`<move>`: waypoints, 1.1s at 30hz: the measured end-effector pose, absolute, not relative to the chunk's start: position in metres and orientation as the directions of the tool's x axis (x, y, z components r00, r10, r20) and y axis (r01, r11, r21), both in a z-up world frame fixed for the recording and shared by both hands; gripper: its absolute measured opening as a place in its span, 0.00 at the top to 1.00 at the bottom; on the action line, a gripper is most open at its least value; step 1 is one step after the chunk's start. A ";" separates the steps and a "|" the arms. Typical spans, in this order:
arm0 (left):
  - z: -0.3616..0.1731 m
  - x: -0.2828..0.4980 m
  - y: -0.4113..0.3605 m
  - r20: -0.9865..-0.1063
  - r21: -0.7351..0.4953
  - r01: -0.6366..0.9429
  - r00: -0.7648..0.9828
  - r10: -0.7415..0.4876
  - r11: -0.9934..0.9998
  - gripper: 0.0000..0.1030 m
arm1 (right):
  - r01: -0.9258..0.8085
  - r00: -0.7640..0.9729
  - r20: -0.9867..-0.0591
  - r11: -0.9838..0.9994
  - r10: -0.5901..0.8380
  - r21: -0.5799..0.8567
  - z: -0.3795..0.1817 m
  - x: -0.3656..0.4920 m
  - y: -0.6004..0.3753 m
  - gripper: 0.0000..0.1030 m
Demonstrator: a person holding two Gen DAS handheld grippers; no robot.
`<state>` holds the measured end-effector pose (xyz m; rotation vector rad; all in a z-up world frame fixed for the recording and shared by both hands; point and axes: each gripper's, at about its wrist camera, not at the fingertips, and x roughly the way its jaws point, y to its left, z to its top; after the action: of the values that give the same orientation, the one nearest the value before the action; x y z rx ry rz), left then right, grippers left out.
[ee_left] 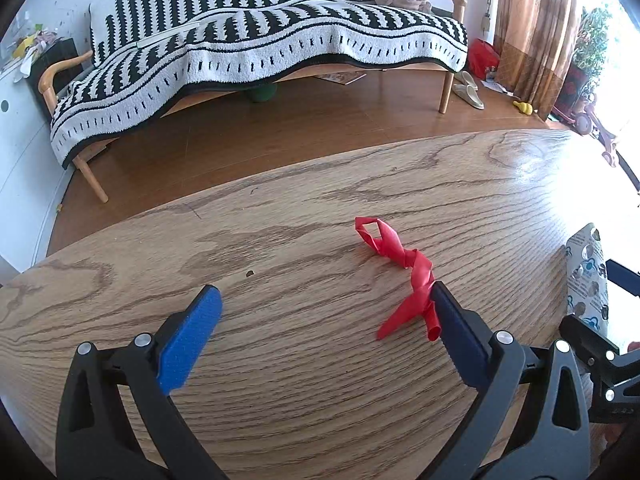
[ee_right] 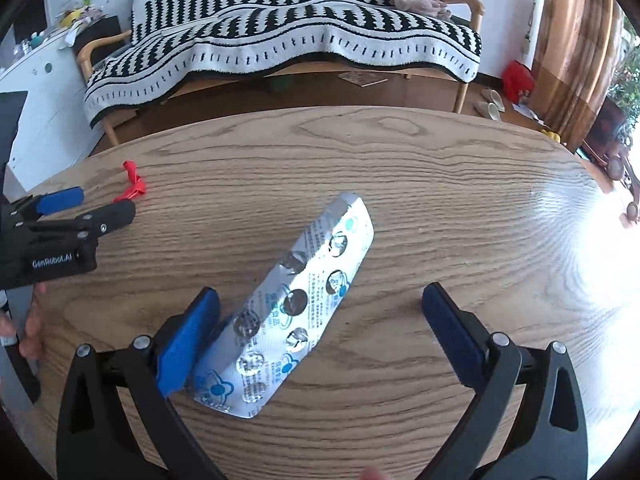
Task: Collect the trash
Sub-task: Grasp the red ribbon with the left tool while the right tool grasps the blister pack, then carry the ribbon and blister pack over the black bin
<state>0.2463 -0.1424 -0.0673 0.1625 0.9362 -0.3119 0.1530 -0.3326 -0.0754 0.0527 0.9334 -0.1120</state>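
The left tool point(ee_left: 326, 304) gapes wide, gripping nothing, its right pad touching the burst red balloon point(ee_left: 404, 276) on the desk point(ee_left: 280, 216): limp, light, best pinched mid-twist. The right tool point(ee_right: 320, 304), equally wide, straddles the empty blister pack point(ee_right: 296, 304), probably thin, springy, taken edgewise.

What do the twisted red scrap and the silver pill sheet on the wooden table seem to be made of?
Twisted red scrap: thin, smooth, slightly glossy, limp and knotted, probably a deflated rubber balloon, possibly plastic film. Silver pill sheet: a blister pack showing shiny, crinkled printed foil with burst round pockets. Wooden table: oak-like grain with a glossy sheen; solid wood or laminate is unclear.
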 end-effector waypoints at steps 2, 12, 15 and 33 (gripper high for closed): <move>-0.067 0.246 -0.142 -0.811 0.002 0.332 0.552 -0.193 0.943 0.05 | 0.119 0.590 -0.804 0.993 -0.074 -0.004 -0.075 0.154 -0.332 0.05; -0.063 0.241 -0.136 -0.790 0.014 0.267 0.594 -0.153 0.963 0.49 | 0.063 0.617 -0.786 0.998 -0.039 0.000 -0.071 0.149 -0.325 0.25; -0.060 0.228 -0.135 -0.775 0.055 0.211 0.625 -0.091 0.976 1.00 | 0.025 0.635 -0.773 0.999 0.009 0.033 -0.068 0.146 -0.317 0.64; -0.024 0.088 -0.068 -0.786 -0.135 0.007 0.609 -0.111 0.991 1.00 | -0.026 0.699 -0.670 0.945 0.250 0.326 -0.003 0.084 -0.312 0.69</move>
<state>0.0883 -0.0678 -0.0244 -0.1231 0.9146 -0.0683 0.0844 -0.3124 -0.0030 0.3036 0.7842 0.1562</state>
